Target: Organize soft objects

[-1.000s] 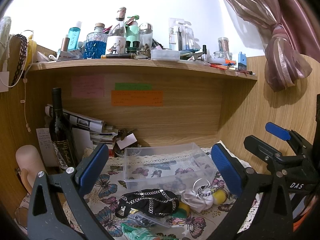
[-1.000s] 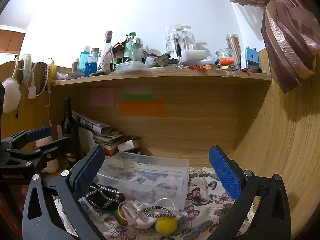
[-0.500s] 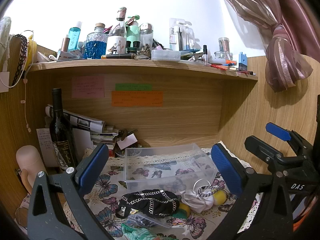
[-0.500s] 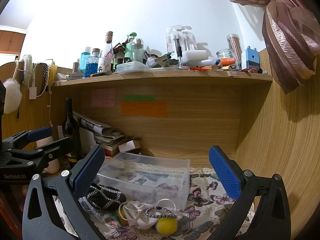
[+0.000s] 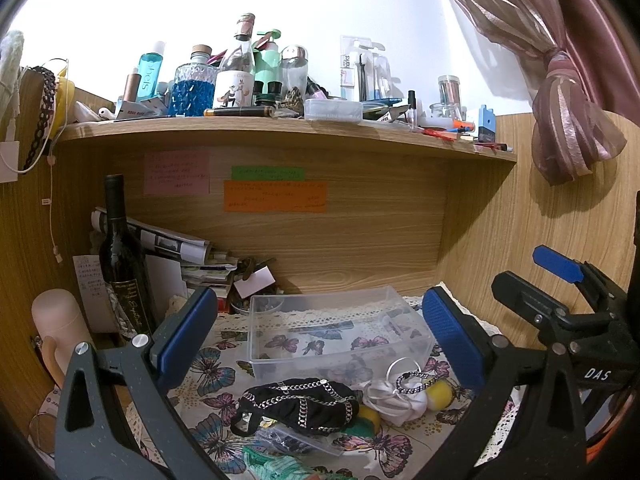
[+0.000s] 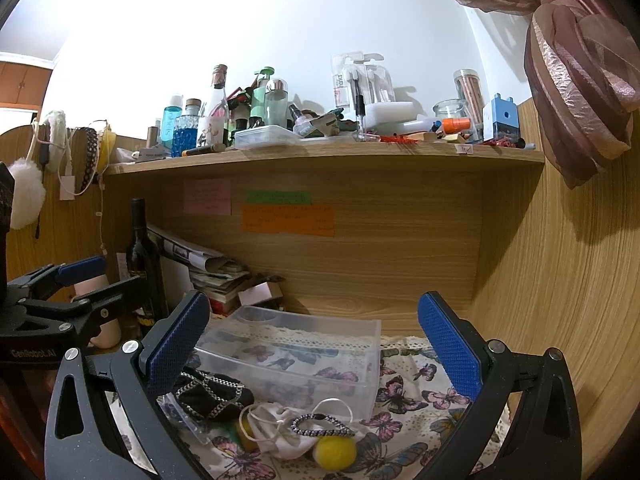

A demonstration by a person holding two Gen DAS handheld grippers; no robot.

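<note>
A clear plastic box (image 5: 332, 328) (image 6: 296, 356) stands empty on the butterfly-print cloth (image 5: 224, 364). In front of it lie a black fabric piece with silver chains (image 5: 300, 404) (image 6: 208, 394), a white drawstring pouch (image 5: 394, 398) (image 6: 280, 430), a braided hair tie (image 5: 416, 380) (image 6: 320, 426) and a yellow ball (image 5: 438, 394) (image 6: 334, 452). A green knitted item (image 5: 276, 466) shows at the bottom edge. My left gripper (image 5: 318, 320) hangs open above the pile, holding nothing. My right gripper (image 6: 312, 338) is open too, beside it on the right.
A dark wine bottle (image 5: 120, 264), stacked papers (image 5: 180, 248) and a pink cylinder (image 5: 60, 328) crowd the back left. The wooden shelf (image 5: 280, 128) overhead carries several bottles and jars. Wood panels close the back and right side; a tied curtain (image 5: 568, 120) hangs at the right.
Both grippers stay open and nearly still; the views have only drifted very slightly. The objects on the cloth have not moved.
</note>
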